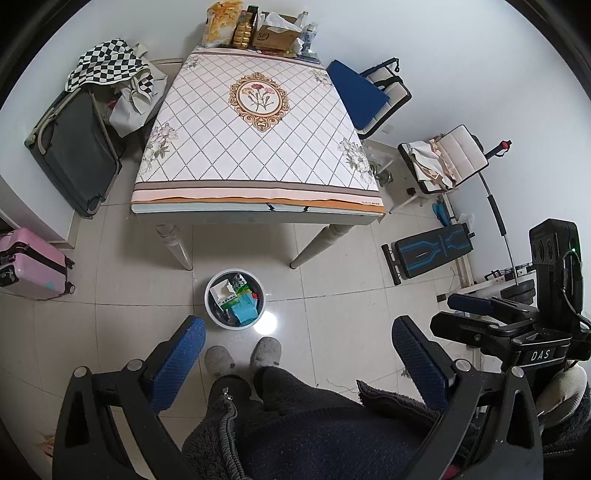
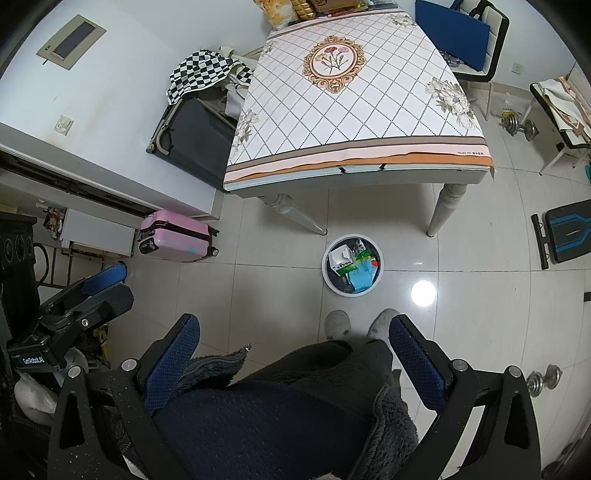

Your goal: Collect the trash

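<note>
A white round trash bin stands on the tiled floor in front of the table. It holds a white box, a green carton, a blue packet and other scraps. My left gripper hangs open above the floor near the bin, nothing between its blue pads. My right gripper is also open and empty, held high over a person's dark fleece clothing. Each gripper shows at the edge of the other's view: the right gripper and the left gripper.
Grey slippers stand just before the bin. At the table's far edge sit a snack bag, a cardboard box and bottles. A pink suitcase, a dark suitcase, chairs, a weight bench and dumbbells ring the table.
</note>
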The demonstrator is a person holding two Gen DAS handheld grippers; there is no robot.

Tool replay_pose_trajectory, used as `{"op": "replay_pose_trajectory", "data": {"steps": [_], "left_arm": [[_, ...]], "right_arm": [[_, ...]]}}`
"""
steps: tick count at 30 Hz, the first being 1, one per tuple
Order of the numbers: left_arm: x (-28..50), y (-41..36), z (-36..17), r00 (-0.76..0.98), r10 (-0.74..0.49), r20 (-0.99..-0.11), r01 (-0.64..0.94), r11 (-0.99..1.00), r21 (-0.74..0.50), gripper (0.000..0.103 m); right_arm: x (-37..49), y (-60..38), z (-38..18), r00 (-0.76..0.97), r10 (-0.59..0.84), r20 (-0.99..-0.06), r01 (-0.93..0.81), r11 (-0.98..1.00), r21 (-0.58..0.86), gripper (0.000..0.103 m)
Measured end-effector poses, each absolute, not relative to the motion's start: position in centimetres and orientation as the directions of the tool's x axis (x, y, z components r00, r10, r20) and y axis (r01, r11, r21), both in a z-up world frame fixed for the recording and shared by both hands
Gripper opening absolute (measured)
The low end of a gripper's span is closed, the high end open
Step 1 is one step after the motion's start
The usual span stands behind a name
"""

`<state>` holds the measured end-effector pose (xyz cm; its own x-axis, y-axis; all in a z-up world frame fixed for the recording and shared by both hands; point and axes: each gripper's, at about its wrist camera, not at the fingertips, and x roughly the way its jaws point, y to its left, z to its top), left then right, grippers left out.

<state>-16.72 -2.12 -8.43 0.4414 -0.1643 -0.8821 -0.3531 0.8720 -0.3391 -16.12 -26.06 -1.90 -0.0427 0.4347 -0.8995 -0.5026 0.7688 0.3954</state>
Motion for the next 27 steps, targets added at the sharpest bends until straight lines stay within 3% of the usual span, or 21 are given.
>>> {"op": "replay_pose_trajectory", "data": {"steps": [27], "left_arm": [[-17.1, -2.0, -9.7, 0.432, -0.167, -0.886, -0.358, 0.870, -0.339, 0.103]], "right_arm": [[-15.8, -25.2, -2.4, -0.059, 0.426, -0.903, -0.504, 0.768, 0.396, 0.103]]}}
